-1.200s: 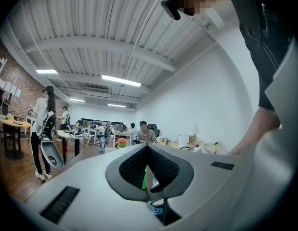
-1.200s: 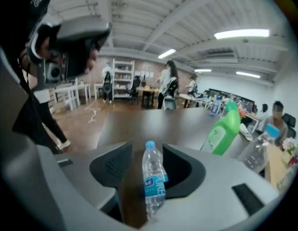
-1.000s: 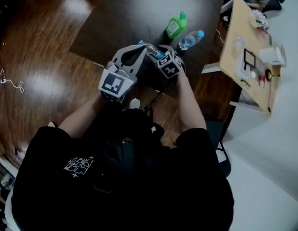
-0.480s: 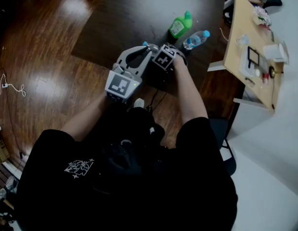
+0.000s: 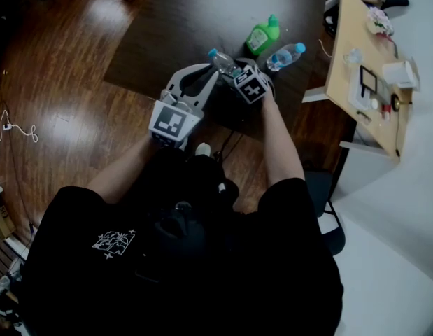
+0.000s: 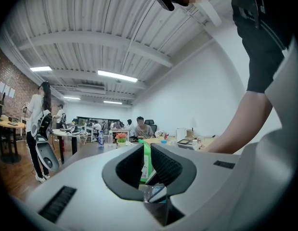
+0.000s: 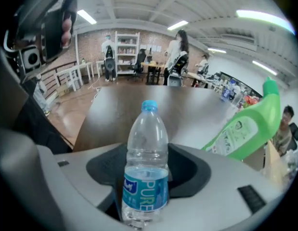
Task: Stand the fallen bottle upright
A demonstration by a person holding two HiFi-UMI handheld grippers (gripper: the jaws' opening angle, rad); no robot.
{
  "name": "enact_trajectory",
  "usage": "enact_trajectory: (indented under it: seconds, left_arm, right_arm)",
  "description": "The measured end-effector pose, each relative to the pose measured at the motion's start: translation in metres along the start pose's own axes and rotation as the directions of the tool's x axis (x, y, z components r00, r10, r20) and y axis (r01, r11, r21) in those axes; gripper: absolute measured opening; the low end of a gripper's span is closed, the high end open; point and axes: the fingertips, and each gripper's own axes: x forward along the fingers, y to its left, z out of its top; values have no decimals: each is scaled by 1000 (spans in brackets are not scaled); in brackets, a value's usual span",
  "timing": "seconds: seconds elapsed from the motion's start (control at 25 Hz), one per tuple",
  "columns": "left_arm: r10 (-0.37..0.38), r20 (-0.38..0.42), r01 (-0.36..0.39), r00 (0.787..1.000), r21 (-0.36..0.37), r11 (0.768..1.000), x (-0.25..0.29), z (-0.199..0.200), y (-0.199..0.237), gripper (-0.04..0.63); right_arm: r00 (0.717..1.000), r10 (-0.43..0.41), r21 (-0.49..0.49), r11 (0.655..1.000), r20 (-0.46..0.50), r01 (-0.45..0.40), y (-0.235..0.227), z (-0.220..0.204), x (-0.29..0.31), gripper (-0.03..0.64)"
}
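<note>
Water bottle (image 7: 146,143) sits in your right gripper (image 7: 146,154). The jaws are closing on it, with the dark pads against the sides of its lower half around the blue label. It is over the near edge of the dark table (image 5: 174,26), between your two grippers.

Its long axis runs straight up the gap between the jaws, so the blue cap is on the far side and the base is toward you. From above, the cap leans far and to the left. Compared with the green bottle (image 7: 242,126) standing far right, it looks tilted, not plumb. To stand it up you will probably need to tip the wrist until the base faces the table.

Your left gripper (image 6: 146,150) is just to the left of it. Its jaws are only narrowly apart and nothing is pressed between the pads. A clear, blue-tinted scrap low in that gap is hard to make out.

The bottle's base is cut off in the right gripper view and hidden under the gripper from above, so you cannot tell how far it is from the table. A second water bottle (image 5: 285,57) lies on its side beside the green one.
</note>
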Motion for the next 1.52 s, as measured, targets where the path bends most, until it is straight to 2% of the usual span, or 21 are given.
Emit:
enact_trajectory:
  seconds: [0.08,0.16,0.2,0.28,0.4,0.48,0.56,0.6,0.68,0.8,0.96,1.04,1.2,1.28,1.52]
  left_arm:
    - [-6,6,5,1000,6,1000,2,4,-2,44]
    - [-10,11,9,1000,6,1000,1,7,-4,44]
    - [-12,11,12,1000,9,1000,1,8,-5,44]
    - [-19,8,19,1000,22,1000,1,10,-7,44]
    - [-28,10,27,1000,36,999,-3,11,-10,44]
    - [-25,12,24,1000,25,999,-7,9,-10,44]
    - [-21,10,21,1000,22,1000,-11,4,-9,44]
    - [-21,3,21,1000,26,999,-12,-1,-10,44]
    - [-25,-12,25,1000,32,999,-14,-11,-13,44]
    - [-32,-17,32,999,28,999,-18,-16,-16,44]
    - [-48,-4,48,999,34,998,-16,-19,-23,44]
    - [-55,4,55,998,34,998,-17,-20,-28,44]
    - [-58,5,58,998,36,998,-20,-23,-32,44]
    - [-60,6,60,998,37,997,-21,-22,-35,44]
    - [-69,-3,69,998,16,998,-27,-11,-43,44]
  right_arm:
    - [993,-25,115,993,111,12,-8,2,-8,291]
    - [960,-96,266,964,261,24,-22,11,-26,291]
    - [928,-152,350,936,341,25,-30,18,-39,293]
    - [838,-282,502,865,467,11,-47,24,-64,293]
    - [713,-428,635,772,555,-31,-58,14,-82,295]
    - [633,-506,665,747,586,-18,-59,13,-89,295]
    - [565,-574,674,737,592,43,-58,14,-88,298]
    - [541,-601,673,735,589,83,-55,13,-86,299]
    - [510,-630,653,740,586,163,-46,10,-79,299]
    - [493,-637,609,755,593,244,-28,6,-76,301]
    - [478,-652,615,745,589,258,-15,-5,-78,305]
    - [476,-646,602,752,596,268,-7,-11,-80,306]
    - [496,-621,580,773,606,259,6,-16,-80,308]
    - [507,-614,583,775,605,243,9,-18,-81,364]
    - [530,-584,553,798,615,238,20,-11,-103,365]
